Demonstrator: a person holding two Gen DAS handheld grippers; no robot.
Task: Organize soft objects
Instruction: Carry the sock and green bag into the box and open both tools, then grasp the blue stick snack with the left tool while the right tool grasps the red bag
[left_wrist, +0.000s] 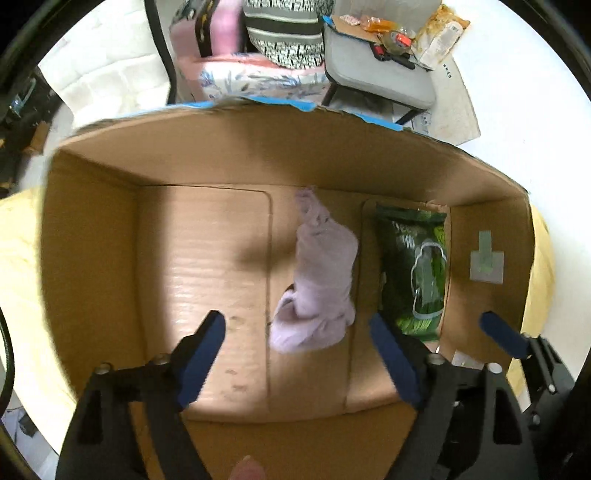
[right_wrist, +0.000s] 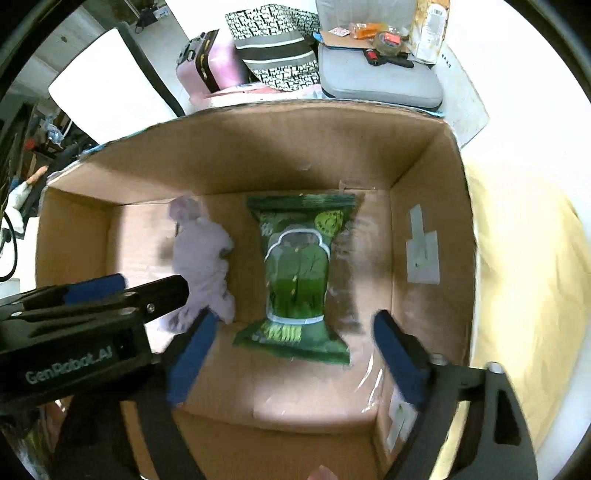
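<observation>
An open cardboard box (left_wrist: 229, 155) (right_wrist: 258, 147) holds a crumpled lilac cloth (left_wrist: 317, 273) (right_wrist: 203, 266) and a green snack bag (left_wrist: 417, 266) (right_wrist: 295, 280) lying side by side on its floor. My left gripper (left_wrist: 299, 350) is open and empty, above the box over the cloth's near end. My right gripper (right_wrist: 291, 354) is open and empty, above the near end of the green bag. A blue fingertip of the right gripper (left_wrist: 502, 332) shows in the left wrist view, and the left gripper's body (right_wrist: 92, 306) shows at the left of the right wrist view.
The box sits on a yellow surface (right_wrist: 524, 277). Behind it are a grey case (right_wrist: 376, 77) with tape and small items on top, a patterned bag (right_wrist: 277, 51) and a pink suitcase (right_wrist: 210, 62). A grey label (right_wrist: 423, 254) is stuck on the box's right wall.
</observation>
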